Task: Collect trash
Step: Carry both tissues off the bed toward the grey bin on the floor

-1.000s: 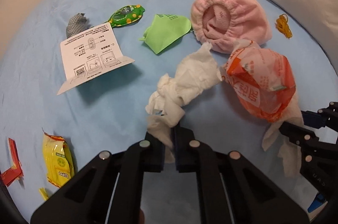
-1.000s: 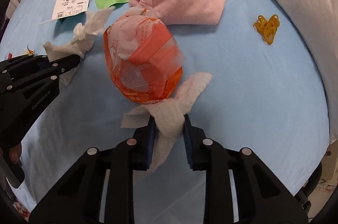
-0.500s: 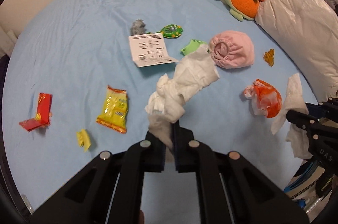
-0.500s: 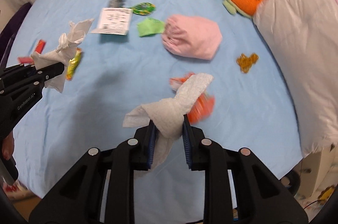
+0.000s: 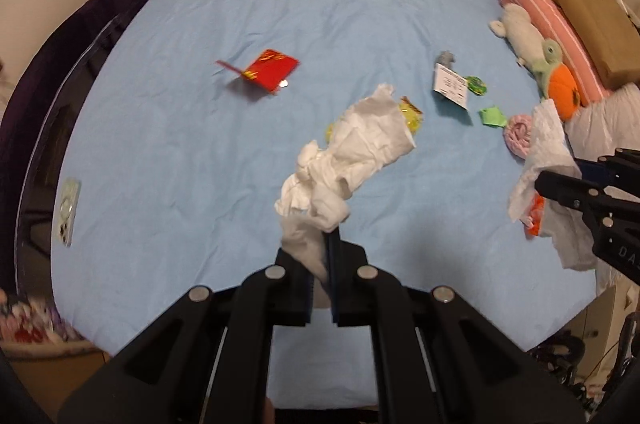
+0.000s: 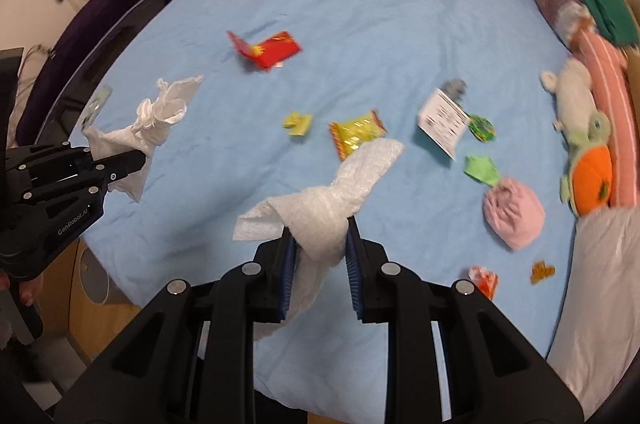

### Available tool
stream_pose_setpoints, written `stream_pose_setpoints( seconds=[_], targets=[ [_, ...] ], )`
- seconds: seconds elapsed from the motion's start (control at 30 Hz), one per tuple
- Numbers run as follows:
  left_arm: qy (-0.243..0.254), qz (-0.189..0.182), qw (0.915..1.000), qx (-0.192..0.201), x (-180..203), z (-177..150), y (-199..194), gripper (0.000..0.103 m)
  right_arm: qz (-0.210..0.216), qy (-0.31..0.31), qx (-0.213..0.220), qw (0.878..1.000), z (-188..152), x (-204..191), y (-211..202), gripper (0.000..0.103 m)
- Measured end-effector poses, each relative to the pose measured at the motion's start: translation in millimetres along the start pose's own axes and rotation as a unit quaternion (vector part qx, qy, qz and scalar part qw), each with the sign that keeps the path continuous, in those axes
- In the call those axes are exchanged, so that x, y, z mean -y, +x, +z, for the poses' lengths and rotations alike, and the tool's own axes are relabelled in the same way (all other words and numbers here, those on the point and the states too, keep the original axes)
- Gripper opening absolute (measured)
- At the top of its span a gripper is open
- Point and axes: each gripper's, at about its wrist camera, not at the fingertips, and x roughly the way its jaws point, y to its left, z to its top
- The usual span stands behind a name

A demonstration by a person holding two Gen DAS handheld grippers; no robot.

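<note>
Both grippers are already loaded and held well above the blue bed (image 5: 280,4). The left gripper (image 5: 320,276) is clamped on a twisted white tissue (image 5: 352,152) that stands up and away from its jaws, leaning to the right; the right gripper (image 6: 320,264) pinches a crumpled paper towel (image 6: 340,200) whose long end also points up and right, with a loose corner flopping left. No bin shows in either view, so where these two pieces should be dropped cannot be told. More trash lies on the sheet below and ahead: a red packet (image 6: 268,50) farthest off toward the left, a yellow snack wrapper (image 6: 356,136) and a small yellow scrap (image 6: 297,123) near the middle, a white leaflet (image 6: 442,120) and a green scrap (image 6: 480,168) to the right, and an orange wrapper (image 6: 484,280) closest to the right gripper. A pink cloth (image 6: 514,212) and a plush toy (image 6: 588,172) sit beside that right-hand litter and could be snagged by mistake.
</note>
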Motion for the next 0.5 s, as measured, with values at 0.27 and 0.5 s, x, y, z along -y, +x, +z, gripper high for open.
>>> stream_pose_setpoints(
  seconds=[0.27, 0.5],
  targets=[
    [-0.185, 0.062, 0.9807, 0.004, -126, -93, -55, 0.006, 0.07, -0.208, -0.003, 0.976, 32, -164, 1, 0.022],
    [-0.336, 0.116, 0.9347, -0.002, -245, -215, -92, 0.006, 0.139, -0.359, -0.023, 0.923, 18, -345, 16, 0.022]
  ],
)
